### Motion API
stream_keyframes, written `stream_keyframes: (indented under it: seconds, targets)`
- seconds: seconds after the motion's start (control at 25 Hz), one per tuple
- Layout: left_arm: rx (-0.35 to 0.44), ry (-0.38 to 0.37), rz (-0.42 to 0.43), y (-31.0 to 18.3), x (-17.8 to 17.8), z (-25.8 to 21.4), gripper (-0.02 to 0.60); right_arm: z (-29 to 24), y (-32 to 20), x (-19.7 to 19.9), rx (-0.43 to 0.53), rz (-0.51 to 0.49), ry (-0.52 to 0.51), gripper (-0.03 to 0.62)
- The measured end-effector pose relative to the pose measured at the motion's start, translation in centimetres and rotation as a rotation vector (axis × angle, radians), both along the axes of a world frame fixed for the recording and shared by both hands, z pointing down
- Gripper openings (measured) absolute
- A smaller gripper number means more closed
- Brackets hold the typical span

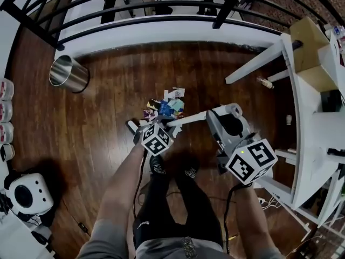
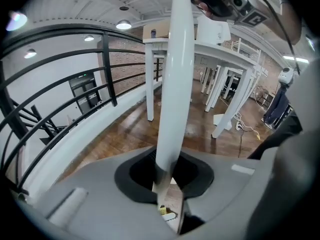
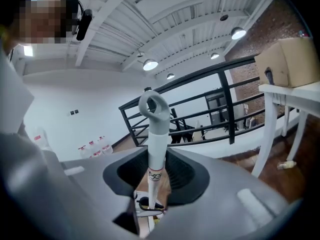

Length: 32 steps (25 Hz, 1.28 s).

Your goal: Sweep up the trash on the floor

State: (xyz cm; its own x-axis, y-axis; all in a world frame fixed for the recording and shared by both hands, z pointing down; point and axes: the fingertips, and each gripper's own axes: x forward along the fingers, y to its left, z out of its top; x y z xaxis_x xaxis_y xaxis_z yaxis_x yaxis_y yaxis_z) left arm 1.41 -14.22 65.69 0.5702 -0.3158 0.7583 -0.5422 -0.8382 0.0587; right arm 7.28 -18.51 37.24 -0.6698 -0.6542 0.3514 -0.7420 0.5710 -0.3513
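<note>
Both arms reach forward and down, bare forearms coming out of grey sleeves. The left forearm runs up to the left gripper, which tips steeply toward the floor, marker cube on top. Its jaws are clamped on a white handle; the left gripper view shows the shaft pinched between them. The right forearm carries the right gripper, held flatter and pointing leftward. Its jaws grip the same handle, below its looped end. The two shoes stand just beneath the grippers.
</note>
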Motion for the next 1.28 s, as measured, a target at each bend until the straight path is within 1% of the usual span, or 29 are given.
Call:
stream_keyframes:
  seconds: [0.2,0.32,0.48,0.6,0.76,1.04,1.16,1.28]
  targets:
    - [0.042,0.041,0.064,-1.7,4.2,-1.6,0.057,-2.3,0.4,2.7,0.050,0.047,0.040,0.101]
    - [0.062,0.059,0.093,-2.3,6.3,-2.5,0.057,-3.5,0.8,3.8,0.075,0.052,0.067,0.101]
    - [0.069,0.052,0.117,-3.1,8.2,-3.6,0.057,-4.5,0.4,5.7,0.090,0.068,0.071,0.101]
    - [0.054,0.031,0.139,-2.6,8.8,-4.5,0.057,-5.1,0.1,7.5,0.073,0.096,0.037,0.101]
    - [0.066,0.015,0.160,-1.5,9.5,-8.0,0.055,-8.2,0.9,9.3,0.078,0.110,-0.024,0.102]
    - [0.106,-0.018,0.167,0.9,10.2,-16.5,0.055,-16.4,3.6,11.7,0.147,0.055,-0.129,0.103]
    - [0.110,-0.049,0.161,2.6,9.6,-19.4,0.054,-18.7,4.8,12.4,0.152,0.025,-0.178,0.104]
    - [0.104,-0.079,0.159,4.7,8.5,-21.4,0.054,-20.4,6.0,12.0,0.145,-0.005,-0.211,0.104]
